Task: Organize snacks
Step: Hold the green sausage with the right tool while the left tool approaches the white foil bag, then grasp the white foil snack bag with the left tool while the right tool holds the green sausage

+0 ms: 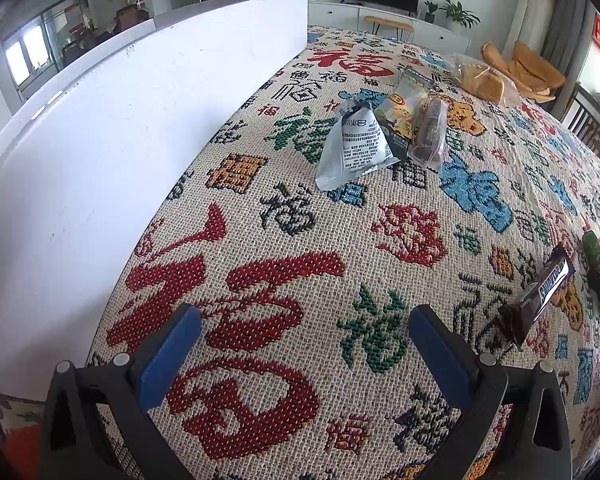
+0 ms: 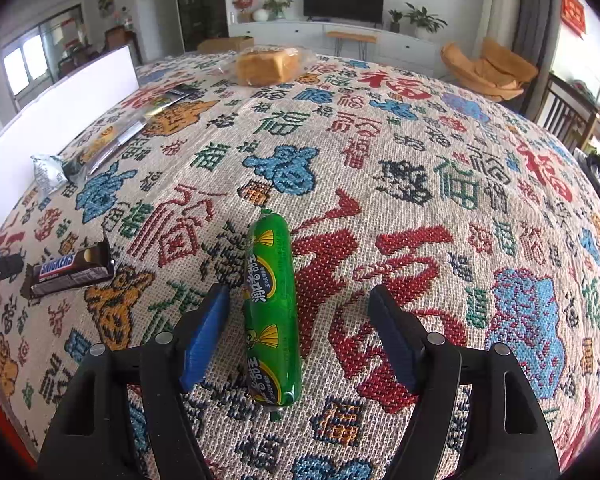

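Note:
A green sausage stick [image 2: 273, 312] lies on the patterned cloth between the jaws of my right gripper [image 2: 298, 296], which is open and not touching it. A Snickers bar [image 2: 70, 270] lies to its left; it also shows in the left wrist view [image 1: 538, 298]. My left gripper [image 1: 304, 314] is open and empty over bare cloth. Ahead of it lie a grey foil packet [image 1: 354, 146], a dark yellow-print packet [image 1: 402, 114] and a clear-wrapped brown snack [image 1: 430, 130]. A bagged bread loaf [image 1: 482, 80] sits at the far side and shows in the right wrist view [image 2: 268, 66].
A white board [image 1: 120, 120] stands upright along the table's left side. The patterned cloth [image 1: 400, 220] covers the whole table. Chairs, an orange cushioned seat [image 2: 490, 66] and a TV cabinet stand beyond the table.

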A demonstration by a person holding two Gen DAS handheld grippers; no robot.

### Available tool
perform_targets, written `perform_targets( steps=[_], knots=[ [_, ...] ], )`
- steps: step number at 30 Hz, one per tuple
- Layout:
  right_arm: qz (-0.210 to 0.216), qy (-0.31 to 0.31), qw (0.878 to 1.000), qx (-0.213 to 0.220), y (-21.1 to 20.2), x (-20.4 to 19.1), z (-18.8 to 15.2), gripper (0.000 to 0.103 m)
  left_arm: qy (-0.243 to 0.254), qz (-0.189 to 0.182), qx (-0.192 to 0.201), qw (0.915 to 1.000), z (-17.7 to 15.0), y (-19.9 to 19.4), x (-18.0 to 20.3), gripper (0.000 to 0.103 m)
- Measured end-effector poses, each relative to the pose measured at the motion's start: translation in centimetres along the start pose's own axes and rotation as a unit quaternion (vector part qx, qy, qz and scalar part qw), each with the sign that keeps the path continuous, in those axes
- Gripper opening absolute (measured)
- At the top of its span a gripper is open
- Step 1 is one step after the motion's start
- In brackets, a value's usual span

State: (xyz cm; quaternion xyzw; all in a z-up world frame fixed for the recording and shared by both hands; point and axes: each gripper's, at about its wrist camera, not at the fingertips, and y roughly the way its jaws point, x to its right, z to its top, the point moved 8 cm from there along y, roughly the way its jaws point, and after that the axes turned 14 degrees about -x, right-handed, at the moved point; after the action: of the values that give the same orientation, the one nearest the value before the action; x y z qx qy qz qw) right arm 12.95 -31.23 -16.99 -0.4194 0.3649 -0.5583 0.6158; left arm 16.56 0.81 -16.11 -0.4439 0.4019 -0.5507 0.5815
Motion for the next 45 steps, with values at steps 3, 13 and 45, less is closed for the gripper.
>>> perform_targets(
  steps=[3,13,45],
  knots=[
    [0.0,0.0,1.0,0.0,0.0,0.0,0.0,0.075,0.0,0.0,0.0,1.0,0.0,0.0,0.0,0.103],
    [0.0,0.0,1.0,0.0,0.0,0.0,0.0,0.075,-0.032,-0.182,0.031,0.9823,-0.2,-2.9,-1.3,0.103],
    [0.117,0.006,0.991,-0.067,-1.1,0.6,1.2,0.075,0.044,-0.16,0.086,0.9823,6.6,-4.6,0.7,0.041]
  ],
)
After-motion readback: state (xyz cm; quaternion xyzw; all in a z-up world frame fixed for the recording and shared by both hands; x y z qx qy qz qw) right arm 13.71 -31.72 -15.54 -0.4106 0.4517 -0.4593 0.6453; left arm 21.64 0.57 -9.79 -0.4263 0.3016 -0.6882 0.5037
